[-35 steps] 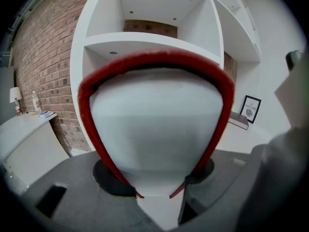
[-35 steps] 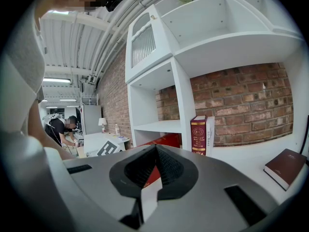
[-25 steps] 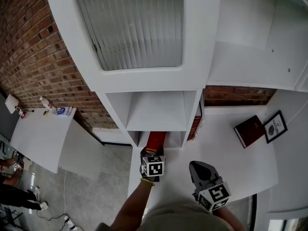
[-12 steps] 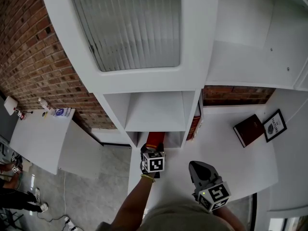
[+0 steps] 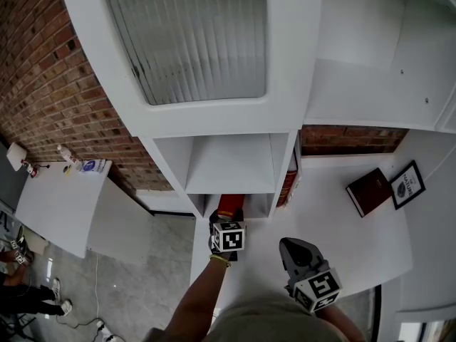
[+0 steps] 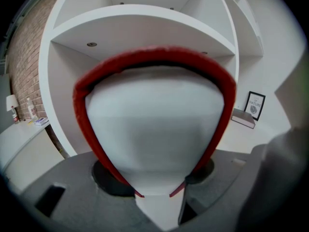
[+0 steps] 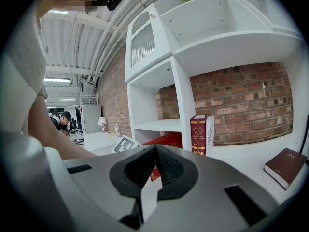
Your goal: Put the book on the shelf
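Nearest to me, the right gripper (image 5: 293, 251) hangs above the near part of the white counter (image 5: 335, 226), its fingers pressed together at the tips with nothing between them. Just to its left and a little farther off, the left gripper (image 5: 226, 224) has its fingers pinching the red book (image 6: 154, 124) by its near end, one finger on each cover. In the left gripper view I see the white page edge framed by the red cover. The book points away from me, and its far end sits in the mouth of the low open compartment of the white shelf (image 5: 231, 164), at counter level. On the right side of that compartment's wall, a burgundy book (image 7: 198, 134) stands upright on the counter. Farther right, well apart from both grippers, a brown book (image 5: 368, 192) lies flat, with a small framed picture (image 5: 408, 186) just beside it. A brick wall (image 5: 353, 141) runs behind the counter.
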`<state>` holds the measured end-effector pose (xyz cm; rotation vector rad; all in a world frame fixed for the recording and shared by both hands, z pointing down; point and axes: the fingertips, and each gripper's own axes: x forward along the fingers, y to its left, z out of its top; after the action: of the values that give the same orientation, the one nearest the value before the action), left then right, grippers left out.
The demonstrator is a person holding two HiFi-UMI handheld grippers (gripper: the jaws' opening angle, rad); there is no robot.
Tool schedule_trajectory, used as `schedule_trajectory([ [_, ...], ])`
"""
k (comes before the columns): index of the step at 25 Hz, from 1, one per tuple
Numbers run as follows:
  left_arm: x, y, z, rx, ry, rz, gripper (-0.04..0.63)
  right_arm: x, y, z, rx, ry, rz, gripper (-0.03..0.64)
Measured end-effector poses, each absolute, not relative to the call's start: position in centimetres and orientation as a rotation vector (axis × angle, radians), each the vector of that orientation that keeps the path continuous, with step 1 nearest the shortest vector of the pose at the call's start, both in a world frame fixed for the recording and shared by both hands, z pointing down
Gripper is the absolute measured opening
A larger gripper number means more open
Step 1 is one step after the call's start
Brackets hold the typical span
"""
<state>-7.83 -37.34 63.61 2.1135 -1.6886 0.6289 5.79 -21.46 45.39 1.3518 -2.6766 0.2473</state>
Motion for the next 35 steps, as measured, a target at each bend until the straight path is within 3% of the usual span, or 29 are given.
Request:
schedule_trajectory([
  [7, -7.8, -37.0, 62.9, 2.132, -1.683, 0.621, 0.245, 5.7, -21.2, 45.4, 1.337, -2.677, 0.245, 0.006],
  [10, -7.9, -37.2, 62.4, 2.144, -1.690, 0.533, 0.342, 5.7, -21.0, 45.2, 1.336, -2.678, 0.251, 0.006],
  [12, -8.0, -37.3, 62.2, 2.153, -1.695, 0.501, 0.360, 5.6, -20.9, 45.0, 1.323, -2.679, 0.259, 0.006],
  [35, -8.5, -30.7, 59.3, 2.134, -1.690, 0.402, 0.364, 5.0, -17.2, 45.0, 1.258, -2.750, 0.197, 0.006],
])
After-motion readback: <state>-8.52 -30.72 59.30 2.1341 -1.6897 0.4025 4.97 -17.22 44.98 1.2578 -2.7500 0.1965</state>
